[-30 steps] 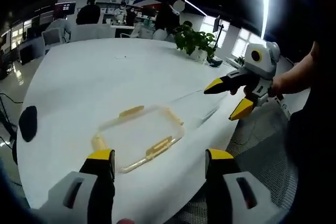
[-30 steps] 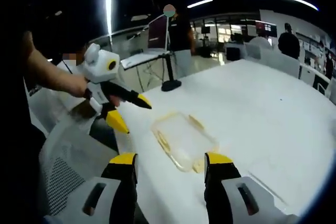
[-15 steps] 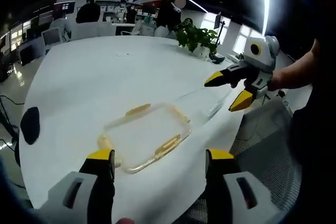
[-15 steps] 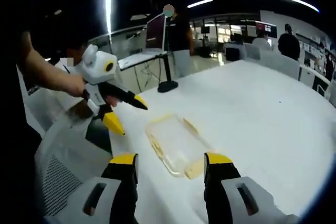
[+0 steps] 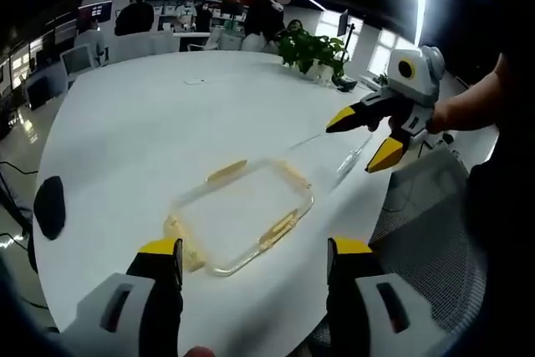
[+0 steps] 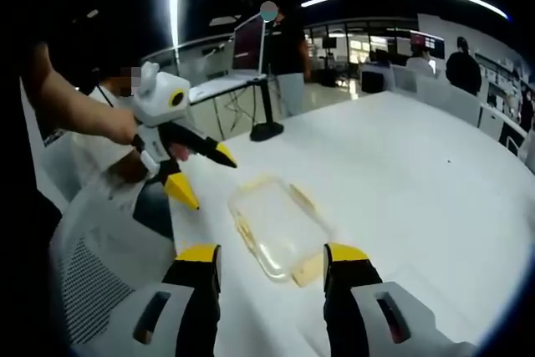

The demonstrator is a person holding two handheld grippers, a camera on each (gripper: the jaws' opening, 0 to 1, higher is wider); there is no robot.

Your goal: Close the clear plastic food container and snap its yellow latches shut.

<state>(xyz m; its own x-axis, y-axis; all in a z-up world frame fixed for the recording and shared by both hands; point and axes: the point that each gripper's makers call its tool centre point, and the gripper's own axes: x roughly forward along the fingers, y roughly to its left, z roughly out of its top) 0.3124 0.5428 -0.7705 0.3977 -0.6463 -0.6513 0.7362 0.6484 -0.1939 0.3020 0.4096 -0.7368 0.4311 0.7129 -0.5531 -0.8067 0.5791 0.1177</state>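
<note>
Left gripper view: my left gripper (image 5: 255, 250) hovers with its jaws spread wide and empty, just short of the clear container (image 5: 244, 215), which lies flat on the white table (image 5: 134, 123) near the edge, its yellow latches (image 5: 279, 227) along its sides. Right gripper view has my right gripper (image 6: 269, 255) also spread and holding nothing, with the container (image 6: 280, 225) just ahead between the jaws' line. Each gripper shows in the other's view, jaws apart, held above the table edge beside a mesh chair (image 5: 422, 232), and a potted plant (image 5: 313, 53) stands at the far side.
</note>
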